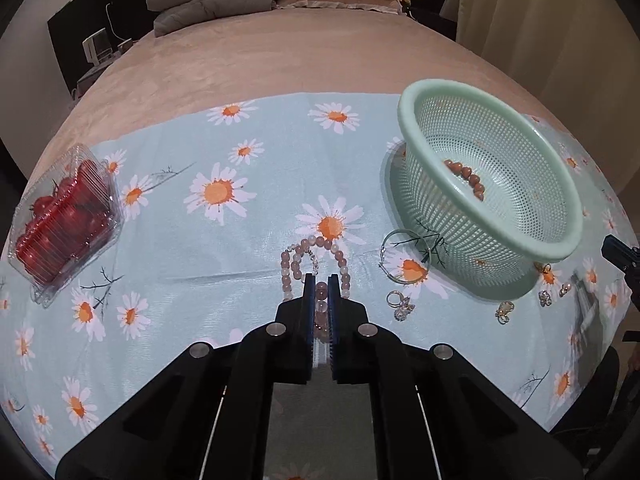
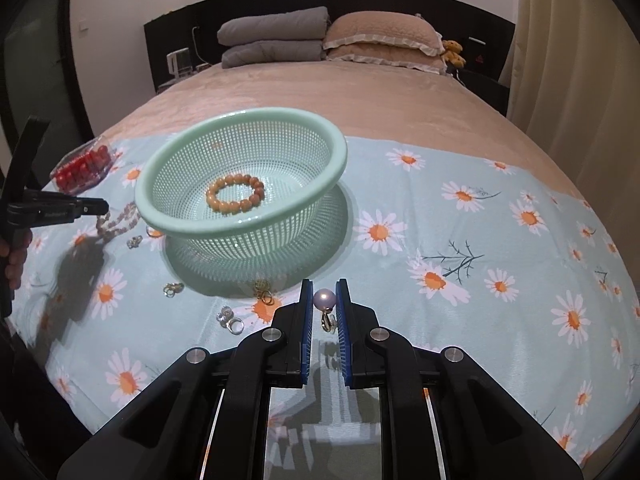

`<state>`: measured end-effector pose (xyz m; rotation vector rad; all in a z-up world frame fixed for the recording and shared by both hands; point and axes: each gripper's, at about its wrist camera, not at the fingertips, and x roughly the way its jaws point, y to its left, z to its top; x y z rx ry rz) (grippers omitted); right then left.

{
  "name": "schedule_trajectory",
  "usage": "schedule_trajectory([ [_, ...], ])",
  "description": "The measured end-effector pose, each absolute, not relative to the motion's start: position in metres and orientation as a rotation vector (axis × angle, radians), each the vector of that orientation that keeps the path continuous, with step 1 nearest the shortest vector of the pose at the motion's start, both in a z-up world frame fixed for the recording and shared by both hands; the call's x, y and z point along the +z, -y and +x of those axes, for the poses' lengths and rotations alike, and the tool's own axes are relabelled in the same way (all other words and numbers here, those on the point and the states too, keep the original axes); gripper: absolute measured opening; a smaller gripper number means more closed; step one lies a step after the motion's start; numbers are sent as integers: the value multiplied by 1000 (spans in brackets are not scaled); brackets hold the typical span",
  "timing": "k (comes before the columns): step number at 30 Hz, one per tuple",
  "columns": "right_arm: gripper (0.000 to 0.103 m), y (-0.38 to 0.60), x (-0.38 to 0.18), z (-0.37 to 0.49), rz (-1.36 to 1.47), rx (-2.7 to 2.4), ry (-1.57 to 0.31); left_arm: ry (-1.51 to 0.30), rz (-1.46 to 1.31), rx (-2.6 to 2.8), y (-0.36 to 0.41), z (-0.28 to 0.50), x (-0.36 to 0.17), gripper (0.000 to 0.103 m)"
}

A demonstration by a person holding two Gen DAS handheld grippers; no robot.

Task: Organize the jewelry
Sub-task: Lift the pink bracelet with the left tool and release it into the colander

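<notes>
A mint-green mesh basket stands on the daisy cloth with an orange bead bracelet inside. My left gripper is shut on a pink bead necklace that lies on the cloth. My right gripper is shut on a pearl earring, just in front of the basket. A silver hoop, rings and small gold pieces lie around the basket's base.
A clear plastic box of red fruit sits at the cloth's left. The cloth covers the foot of a beige bed, with pillows and folded blankets at the head. The left gripper shows at the right view's left edge.
</notes>
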<state>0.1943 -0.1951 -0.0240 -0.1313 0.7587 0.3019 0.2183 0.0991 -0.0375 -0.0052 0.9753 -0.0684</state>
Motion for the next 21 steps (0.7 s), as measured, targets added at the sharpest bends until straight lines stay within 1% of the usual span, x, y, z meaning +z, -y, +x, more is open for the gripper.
schedule_trajectory([
  [7, 11, 192, 3, 187, -137, 321, -693, -898, 18, -63, -98, 210, 12, 6],
  [12, 11, 186, 23, 187, -155, 341, -649, -863, 33, -73, -97, 216, 39, 6],
  [21, 11, 171, 71, 205, -167, 377, -541, -757, 99, -108, -78, 231, 110, 6],
])
